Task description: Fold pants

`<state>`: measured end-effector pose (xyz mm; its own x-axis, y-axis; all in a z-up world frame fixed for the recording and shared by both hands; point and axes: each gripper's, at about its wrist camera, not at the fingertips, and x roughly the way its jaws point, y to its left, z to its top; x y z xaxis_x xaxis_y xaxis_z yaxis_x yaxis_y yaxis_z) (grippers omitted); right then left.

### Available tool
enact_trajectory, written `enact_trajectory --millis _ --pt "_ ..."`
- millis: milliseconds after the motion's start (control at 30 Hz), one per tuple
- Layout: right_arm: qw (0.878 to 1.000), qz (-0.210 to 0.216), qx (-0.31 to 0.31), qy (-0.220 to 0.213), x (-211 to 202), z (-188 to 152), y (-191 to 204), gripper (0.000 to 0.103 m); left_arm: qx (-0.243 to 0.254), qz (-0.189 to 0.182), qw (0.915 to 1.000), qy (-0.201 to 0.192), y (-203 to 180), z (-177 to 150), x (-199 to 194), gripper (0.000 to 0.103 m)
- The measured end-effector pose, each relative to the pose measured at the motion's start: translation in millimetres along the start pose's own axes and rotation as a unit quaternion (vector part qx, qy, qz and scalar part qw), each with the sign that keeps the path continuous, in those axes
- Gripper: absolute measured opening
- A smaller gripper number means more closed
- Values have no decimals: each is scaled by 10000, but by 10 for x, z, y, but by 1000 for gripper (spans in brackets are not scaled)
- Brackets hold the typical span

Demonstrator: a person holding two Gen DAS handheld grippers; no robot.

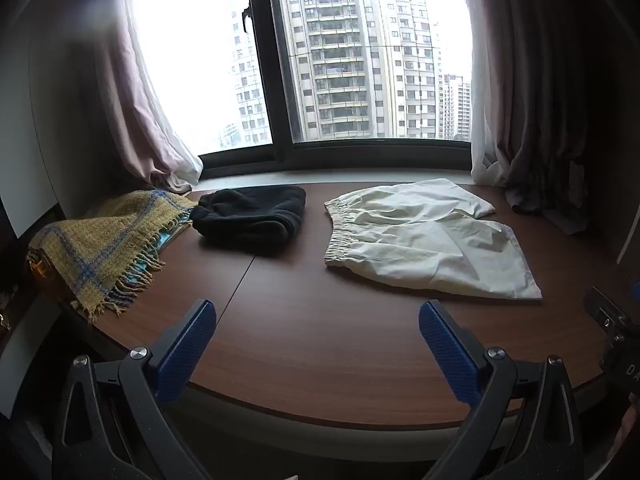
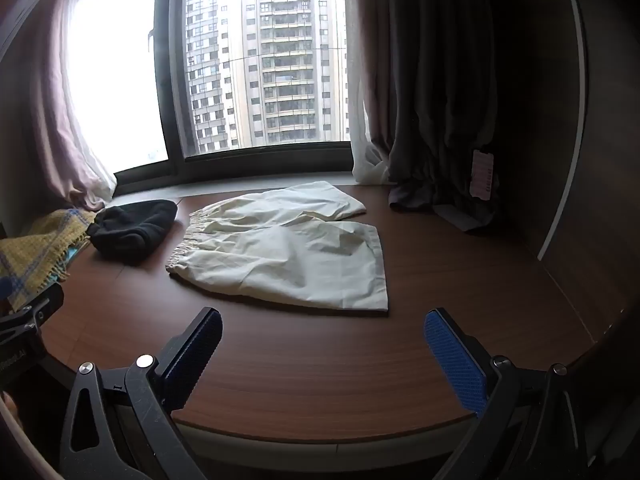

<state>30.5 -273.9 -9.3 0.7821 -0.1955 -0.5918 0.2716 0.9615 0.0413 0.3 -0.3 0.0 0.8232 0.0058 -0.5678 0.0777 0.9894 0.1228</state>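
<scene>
Cream short pants (image 1: 424, 236) lie spread flat on the brown wooden table (image 1: 320, 340), elastic waistband to the left, both legs pointing right; they also show in the right wrist view (image 2: 288, 244). My left gripper (image 1: 318, 320) is open and empty, hovering over the table's near edge, short of the pants. My right gripper (image 2: 322, 328) is open and empty too, near the front edge, just before the pants' near leg hem. Part of the right gripper shows at the right edge of the left wrist view (image 1: 616, 328).
A folded black garment (image 1: 252, 216) lies left of the pants, also in the right wrist view (image 2: 132, 228). A yellow plaid fringed blanket (image 1: 100, 244) sits at the far left. Curtains (image 2: 432, 120) hang at both sides of the window, a dark panel (image 2: 580, 160) at right.
</scene>
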Motion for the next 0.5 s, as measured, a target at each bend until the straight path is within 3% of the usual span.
enact_trajectory --millis 500 --pt "10000 -9 18 -38 -63 160 57 103 -222 -155 9992 -295 50 51 -98 103"
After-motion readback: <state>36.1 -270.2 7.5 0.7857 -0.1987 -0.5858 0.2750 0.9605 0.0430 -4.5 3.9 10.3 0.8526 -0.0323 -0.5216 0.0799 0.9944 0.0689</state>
